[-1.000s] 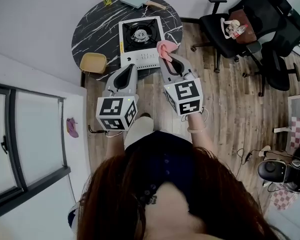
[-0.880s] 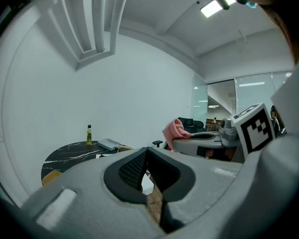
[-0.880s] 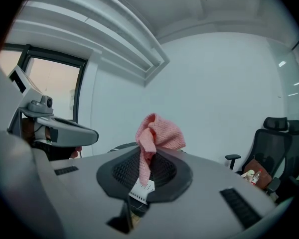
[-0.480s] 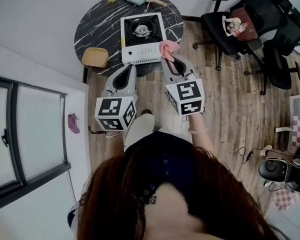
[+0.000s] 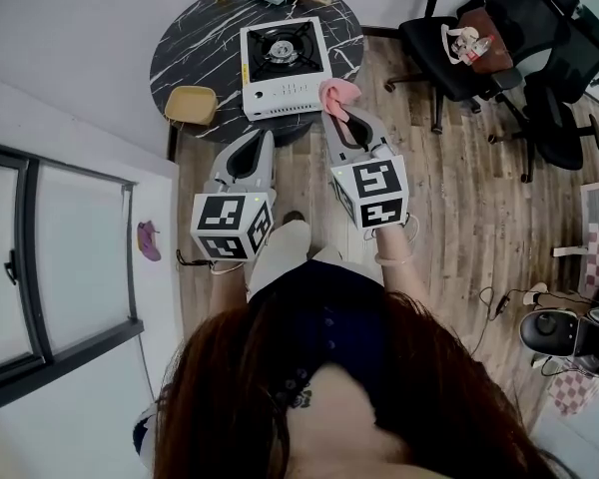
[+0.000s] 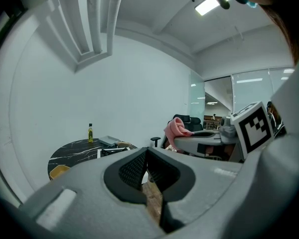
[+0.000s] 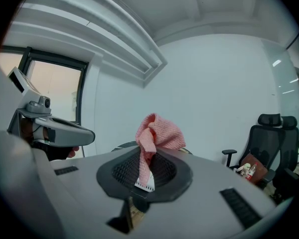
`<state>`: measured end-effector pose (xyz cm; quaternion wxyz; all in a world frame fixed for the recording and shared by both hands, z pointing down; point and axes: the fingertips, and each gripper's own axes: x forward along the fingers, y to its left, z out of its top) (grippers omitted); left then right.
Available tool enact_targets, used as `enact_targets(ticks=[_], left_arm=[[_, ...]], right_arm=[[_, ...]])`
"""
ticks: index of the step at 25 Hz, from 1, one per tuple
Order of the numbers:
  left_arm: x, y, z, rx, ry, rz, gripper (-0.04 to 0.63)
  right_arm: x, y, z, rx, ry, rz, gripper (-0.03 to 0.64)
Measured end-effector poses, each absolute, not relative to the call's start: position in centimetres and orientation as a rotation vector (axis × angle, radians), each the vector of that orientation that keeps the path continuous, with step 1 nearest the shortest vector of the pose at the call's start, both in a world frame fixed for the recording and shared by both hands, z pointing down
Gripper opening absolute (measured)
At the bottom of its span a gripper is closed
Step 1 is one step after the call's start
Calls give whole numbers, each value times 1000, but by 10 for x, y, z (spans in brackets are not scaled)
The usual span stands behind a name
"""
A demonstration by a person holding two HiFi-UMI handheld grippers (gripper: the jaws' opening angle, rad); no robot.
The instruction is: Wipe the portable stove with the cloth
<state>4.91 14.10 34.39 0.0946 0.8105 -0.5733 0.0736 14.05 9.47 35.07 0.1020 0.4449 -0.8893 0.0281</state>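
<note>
Right gripper (image 5: 335, 110) clamps crumpled pink knitted cloth (image 7: 158, 133) near white square portable stove (image 5: 283, 56) on round black marble worktop (image 5: 192, 40); left gripper (image 5: 262, 140) jaws meet, empty; the cloth's loose bunch should land flat before stroking.

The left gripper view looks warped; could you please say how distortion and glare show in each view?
Left gripper view: black rounded corners, a ceiling light blown out. Right gripper view: same dark corners, the pink cloth sharp. Head view: fisheye bends the floorboards and window frame.
</note>
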Motion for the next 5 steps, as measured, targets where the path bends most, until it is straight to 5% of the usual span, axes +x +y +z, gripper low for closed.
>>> enact_targets(ticks=[5], left_arm=[[52,156,346,2392,-1712,226,12]], right_arm=[[144,108,352,1305,-2625,83,35]])
